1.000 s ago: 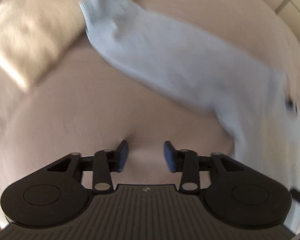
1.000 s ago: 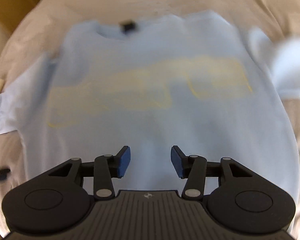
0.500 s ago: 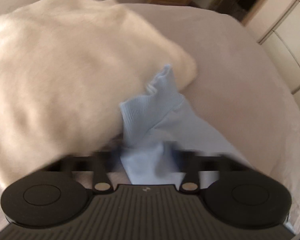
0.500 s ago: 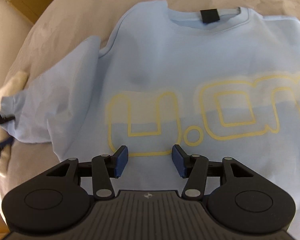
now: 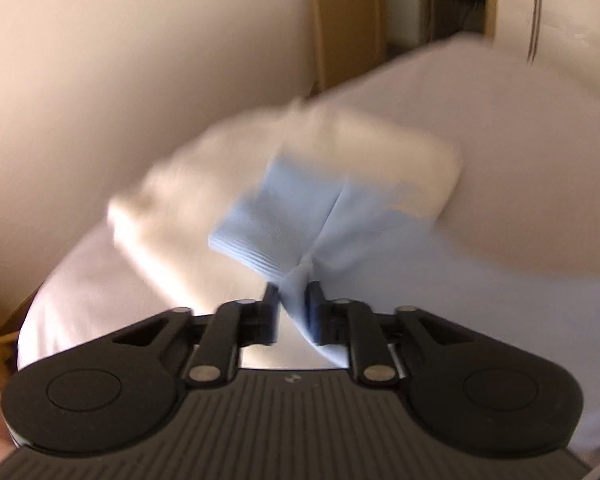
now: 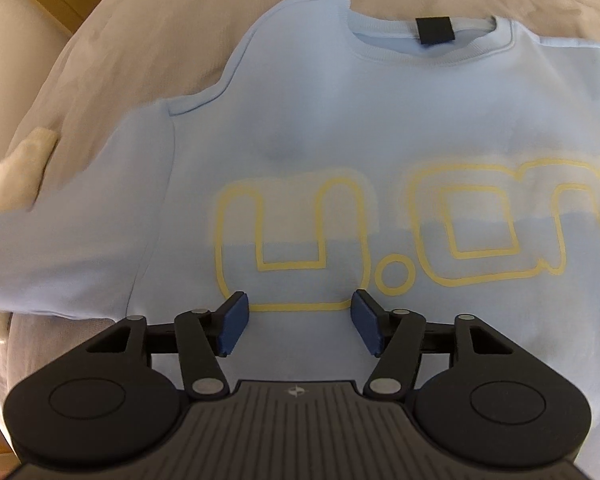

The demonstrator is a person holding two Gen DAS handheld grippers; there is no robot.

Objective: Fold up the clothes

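Observation:
A light blue sweatshirt (image 6: 340,120) with a yellow outlined print lies face up on the bed, its collar and dark label at the far side. Its sleeve (image 6: 72,248) stretches out to the left in the right wrist view. In the left wrist view my left gripper (image 5: 294,294) is shut on that sleeve (image 5: 340,232) just behind the ribbed cuff (image 5: 256,232), which is lifted off the bed. My right gripper (image 6: 298,316) hangs open over the lower chest of the sweatshirt, nothing between its fingers.
A folded cream garment (image 5: 204,204) lies on the beige bedsheet (image 5: 520,120) behind the cuff; its corner (image 6: 24,164) shows at the left in the right wrist view. A wall (image 5: 140,60) and wooden furniture (image 5: 348,20) stand beyond the bed.
My left gripper went from open over the sheet to shut on the sleeve near the cuff and has raised it. My right gripper moved closer over the sweatshirt's chest and stayed open.

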